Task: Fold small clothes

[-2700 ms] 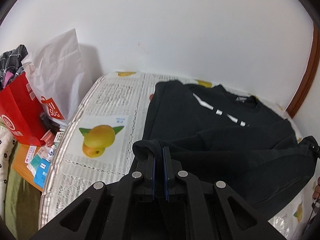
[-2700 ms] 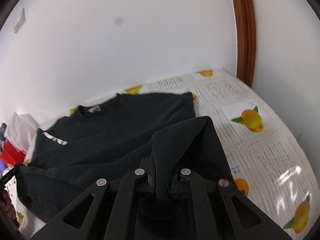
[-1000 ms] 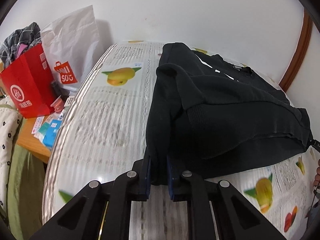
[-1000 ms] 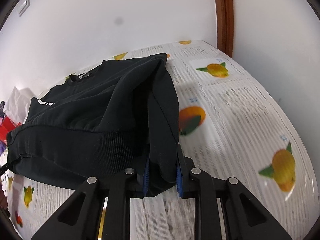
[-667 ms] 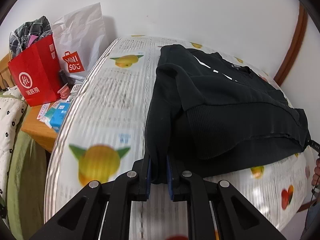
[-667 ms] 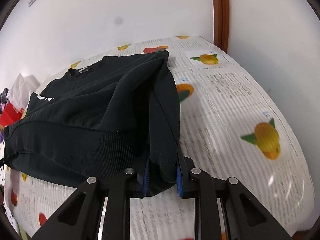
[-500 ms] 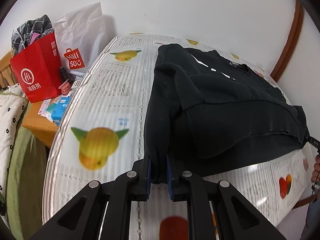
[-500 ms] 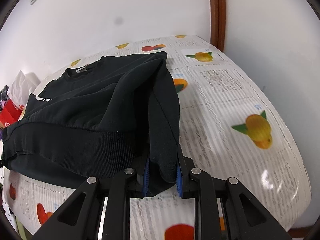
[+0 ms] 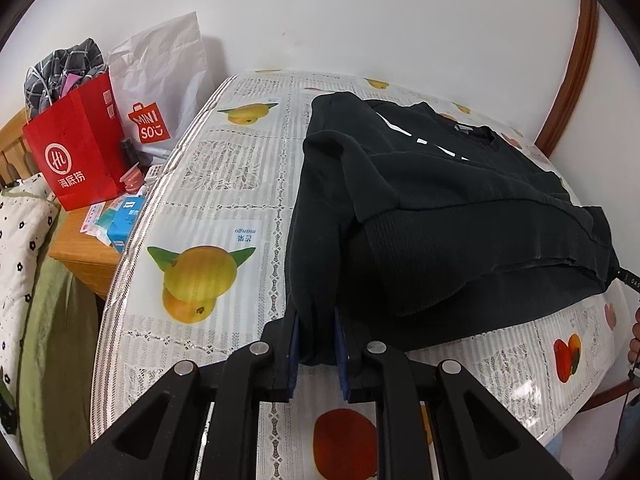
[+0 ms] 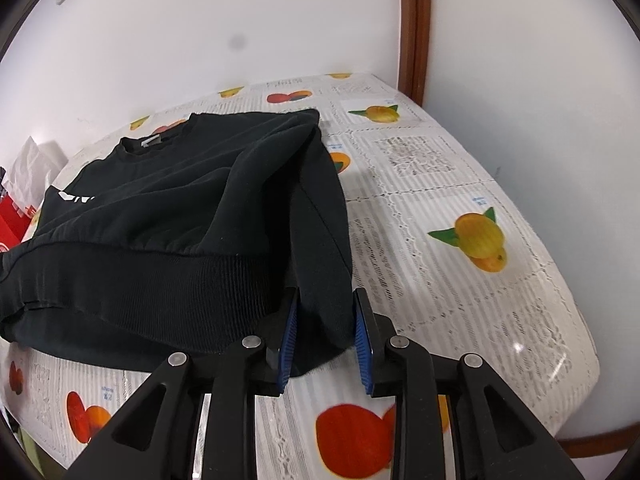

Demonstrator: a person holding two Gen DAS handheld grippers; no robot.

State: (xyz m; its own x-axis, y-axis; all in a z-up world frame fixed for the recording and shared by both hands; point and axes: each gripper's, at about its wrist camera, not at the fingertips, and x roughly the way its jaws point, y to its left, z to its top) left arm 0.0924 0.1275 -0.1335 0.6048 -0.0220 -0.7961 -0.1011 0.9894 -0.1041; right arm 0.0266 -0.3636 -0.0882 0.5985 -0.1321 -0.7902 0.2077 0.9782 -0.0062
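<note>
A black sweatshirt (image 9: 460, 208) lies folded on a table (image 9: 224, 184) covered with a glossy cloth printed with fruit and newsprint. Its collar (image 10: 154, 148) is at the far side toward the white wall, and its ribbed hem (image 10: 168, 280) runs across the near side, doubled over the layer beneath. White lettering shows on the upper layer.

The left gripper (image 9: 316, 342) is clamped on the near left corner of the sweatshirt, with a bunched fold of black cloth pressed between its blue pads (image 9: 294, 344). The right gripper (image 10: 325, 334) has the near right corner between its blue pads (image 10: 362, 336); its jaws are opening, yet the cloth still fills the gap and touches both pads.

Left of the table, on a low wooden stand (image 9: 76, 240), are a red paper bag (image 9: 76, 148) with checked cloth stuffed in its top, a white shopping bag (image 9: 164, 92) against the wall, and some small packets (image 9: 120, 224). A brown wooden door frame (image 10: 416, 28) stands at the far right corner. A sliver of the person's hand (image 9: 634, 336) shows at the right edge of the left wrist view.
</note>
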